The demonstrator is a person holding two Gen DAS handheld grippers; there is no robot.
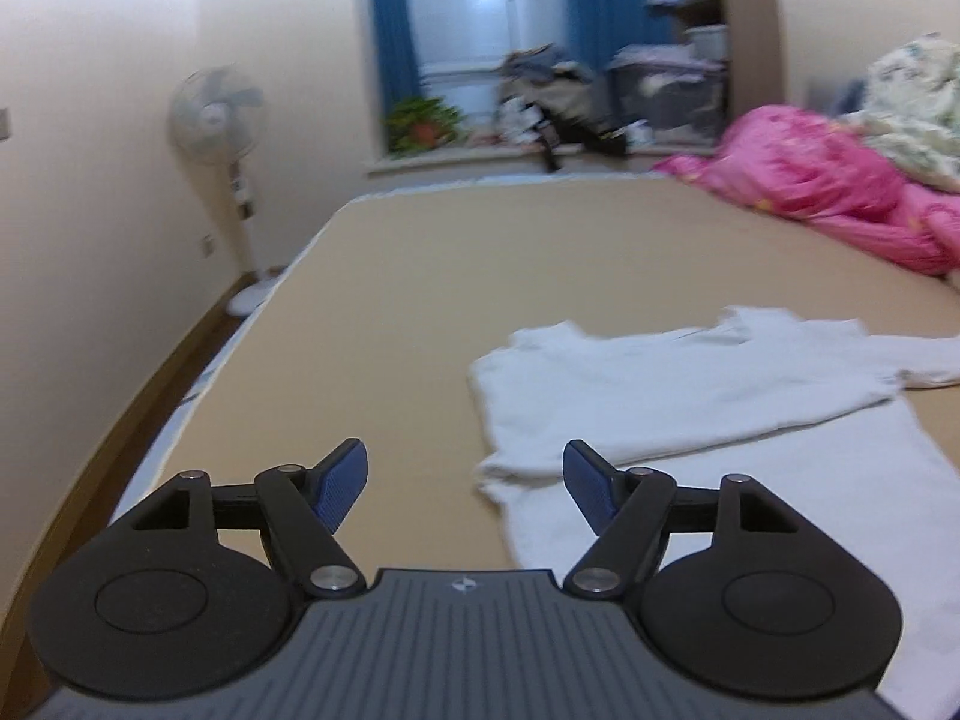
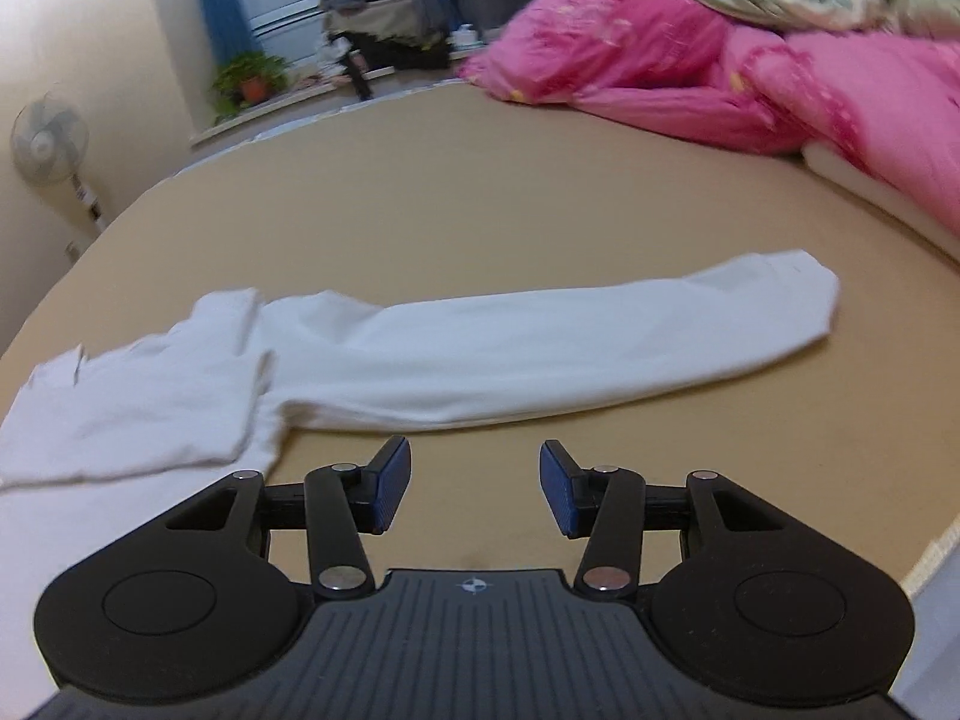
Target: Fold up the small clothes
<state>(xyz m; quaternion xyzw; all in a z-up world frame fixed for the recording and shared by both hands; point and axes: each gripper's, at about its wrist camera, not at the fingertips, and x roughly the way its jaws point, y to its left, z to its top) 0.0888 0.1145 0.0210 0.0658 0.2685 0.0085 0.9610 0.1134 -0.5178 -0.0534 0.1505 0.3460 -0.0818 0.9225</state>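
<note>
White cotton long-sleeved shirt (image 2: pixel 420 354) lay part-folded on tan bed sheet (image 1: pixel 420 276), pink quilt (image 2: pixel 690 72) at far side, white pedestal fan (image 1: pixel 219 120) by wall. Left gripper (image 1: pixel 465 483) & right gripper (image 2: pixel 475 489) hung w/ jaws apart, nothing held.

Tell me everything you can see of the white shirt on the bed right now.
The white shirt is plain, soft-looking fabric lying flat on the tan bed. One side is already folded over the body; a long sleeve stretches out sideways. Neither claw touches it: both stand open and empty above its near edge. Its near part is cut off from view.
</note>
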